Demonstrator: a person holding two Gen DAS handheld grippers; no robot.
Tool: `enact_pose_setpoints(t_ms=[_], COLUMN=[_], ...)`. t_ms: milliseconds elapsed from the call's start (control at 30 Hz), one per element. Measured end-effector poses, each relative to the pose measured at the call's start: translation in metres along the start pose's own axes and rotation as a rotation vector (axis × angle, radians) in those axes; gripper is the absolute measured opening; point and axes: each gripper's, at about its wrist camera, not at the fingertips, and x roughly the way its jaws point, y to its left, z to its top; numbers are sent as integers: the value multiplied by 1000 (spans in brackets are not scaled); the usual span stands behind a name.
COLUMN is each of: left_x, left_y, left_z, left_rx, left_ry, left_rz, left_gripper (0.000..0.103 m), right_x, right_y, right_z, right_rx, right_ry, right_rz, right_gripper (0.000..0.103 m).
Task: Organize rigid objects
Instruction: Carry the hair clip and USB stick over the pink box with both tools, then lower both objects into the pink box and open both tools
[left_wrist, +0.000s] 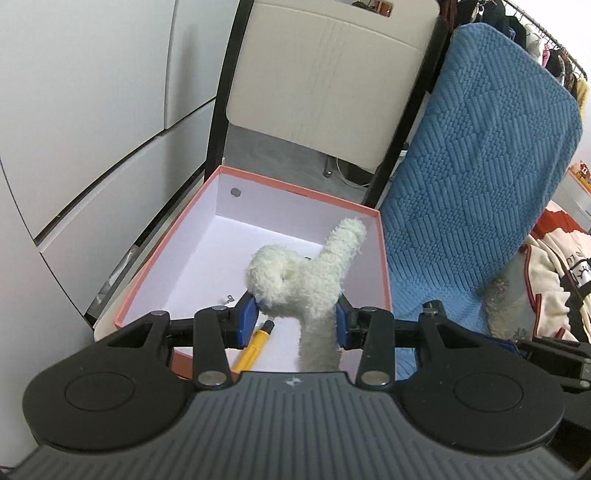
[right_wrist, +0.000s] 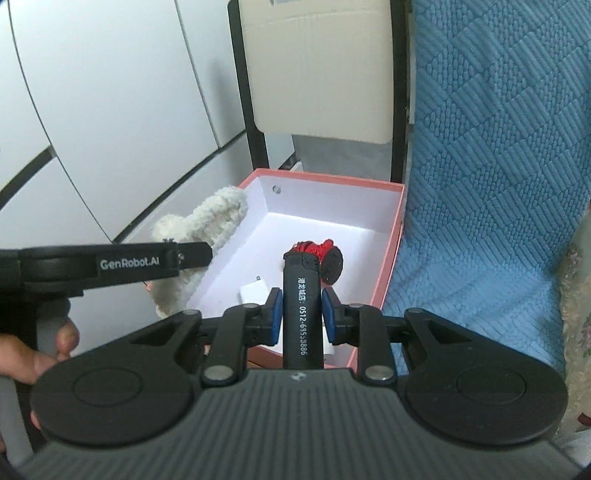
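My left gripper (left_wrist: 297, 319) is shut on a fluffy white plush toy (left_wrist: 310, 273) and holds it above the near end of an open pink box (left_wrist: 258, 182) with a white inside. A yellow pen (left_wrist: 253, 349) lies in the box below it. My right gripper (right_wrist: 302, 314) is shut on a black lighter (right_wrist: 301, 314) with white print, held upright over the same box (right_wrist: 393, 258). A red and black small object (right_wrist: 325, 258) and a white card (right_wrist: 253, 291) lie on the box floor. The plush toy (right_wrist: 203, 236) and left gripper show at the left in the right wrist view.
The box sits on a seat beside a blue knitted cover (left_wrist: 480, 184) on its right. A cream chair back (left_wrist: 332, 74) with black frame stands behind it. White cabinet panels (left_wrist: 92, 129) are on the left. Clothes (left_wrist: 554, 266) lie at far right.
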Motion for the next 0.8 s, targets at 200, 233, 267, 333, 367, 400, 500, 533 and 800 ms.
enact_pose_setpoints(t_ms=[200,233,267,333,367,400,500,533,800], left_x=[33,40,44,56,61,68,93,100,145], left_y=[8,11,13,18,20,23,29,31,42], left_z=[6,6,5,5,5,4,3,2,-3], left_rx=[6,6,3,-3,-5,-7,5,6,-14], left_ry=[46,57,64,83,91,103,143,155,230], left_rz=[8,7,7,9,9,10,13,16,6], left_gripper=[47,47,47,47,47,47,47,47,47], right_x=[31,37,42,53,57,63,81,88,130], right_y=[2,2,3,3,4,3,-1,-3,-10], right_z=[5,6,6,8,9,10,11,12,8], right_rx=[8,8,11,13,14,16,30,36,36], right_ry=[43,53,61,75,81,90,114,125,191], right_rz=[-2,-3,-4,-6,-8,-10,-11,-15,-36], right_gripper=[26,26,26,27,27,27,27,27,27])
